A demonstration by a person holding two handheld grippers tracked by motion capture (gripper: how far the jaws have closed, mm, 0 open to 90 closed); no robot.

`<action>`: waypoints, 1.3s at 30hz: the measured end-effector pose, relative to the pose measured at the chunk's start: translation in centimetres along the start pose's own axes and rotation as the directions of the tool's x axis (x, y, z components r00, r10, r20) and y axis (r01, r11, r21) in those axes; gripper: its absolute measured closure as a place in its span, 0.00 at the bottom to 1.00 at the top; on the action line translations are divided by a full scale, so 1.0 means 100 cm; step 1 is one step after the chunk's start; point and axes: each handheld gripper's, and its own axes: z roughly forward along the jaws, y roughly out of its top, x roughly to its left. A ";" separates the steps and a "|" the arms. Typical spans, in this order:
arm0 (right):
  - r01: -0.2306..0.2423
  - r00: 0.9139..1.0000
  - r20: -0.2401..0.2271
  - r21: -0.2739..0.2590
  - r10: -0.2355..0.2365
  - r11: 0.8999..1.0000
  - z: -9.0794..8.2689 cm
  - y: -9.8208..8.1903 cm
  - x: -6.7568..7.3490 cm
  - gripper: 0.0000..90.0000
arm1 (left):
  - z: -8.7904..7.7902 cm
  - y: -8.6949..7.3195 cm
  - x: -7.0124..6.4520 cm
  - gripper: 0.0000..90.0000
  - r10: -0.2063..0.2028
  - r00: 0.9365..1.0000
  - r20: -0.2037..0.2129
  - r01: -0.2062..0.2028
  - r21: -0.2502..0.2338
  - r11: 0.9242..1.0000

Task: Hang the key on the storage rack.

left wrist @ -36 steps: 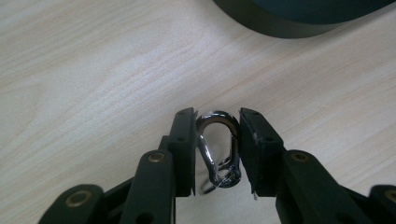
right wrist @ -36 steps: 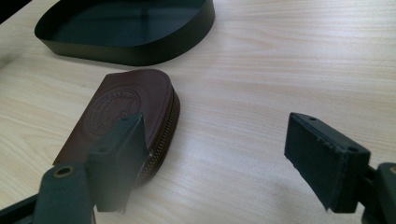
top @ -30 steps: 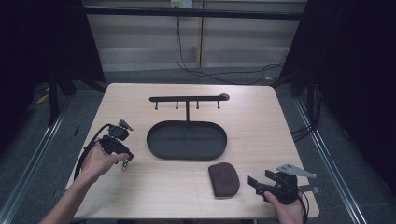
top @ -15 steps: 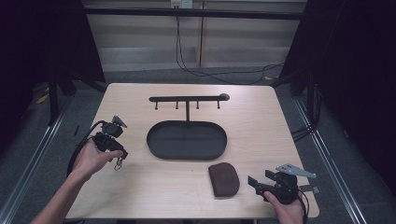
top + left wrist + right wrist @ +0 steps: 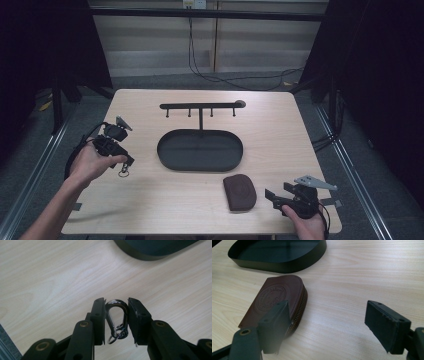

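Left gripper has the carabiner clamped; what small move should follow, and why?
Probably carry it toward the hook rack. The left gripper is shut on the carabiner, held above the table, and the rack's pegs look bare. The right gripper waits open by the brown pouch.

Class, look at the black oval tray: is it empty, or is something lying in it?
Empty. The tray's dark floor is bare; the carabiner is outside.

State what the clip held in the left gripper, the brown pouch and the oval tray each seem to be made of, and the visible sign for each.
Clip: polished metal, probably steel; mirror-bright highlights.
Brown pouch: leather or an imitation; matte grain, embossed round stamp, zip along the edge.
Oval tray: looks like thin sheet metal with a matte black coating; painted plastic is possible.
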 end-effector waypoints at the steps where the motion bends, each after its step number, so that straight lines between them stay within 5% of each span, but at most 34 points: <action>1: 0.000 1.000 0.001 -0.001 0.000 1.000 0.000 0.000 0.000 0.22 | -0.002 0.002 0.000 0.75 -0.001 1.000 0.011 0.001 -0.002 1.000; 11: 0.002 1.000 -0.007 -0.002 -0.002 1.000 0.000 0.000 0.000 0.22 | -0.013 0.013 -0.012 0.76 0.061 0.998 -0.004 -0.061 0.016 0.998; 25: 0.008 1.000 -0.007 -0.004 -0.008 1.000 -0.001 0.000 0.000 0.21 | -0.022 0.029 -0.022 0.76 0.056 0.998 0.004 -0.057 0.032 0.998; 39: 0.012 1.000 -0.008 -0.001 -0.012 1.000 0.000 0.000 0.001 0.21 | -0.038 0.050 -0.043 0.76 0.104 0.995 -0.009 -0.103 0.054 0.993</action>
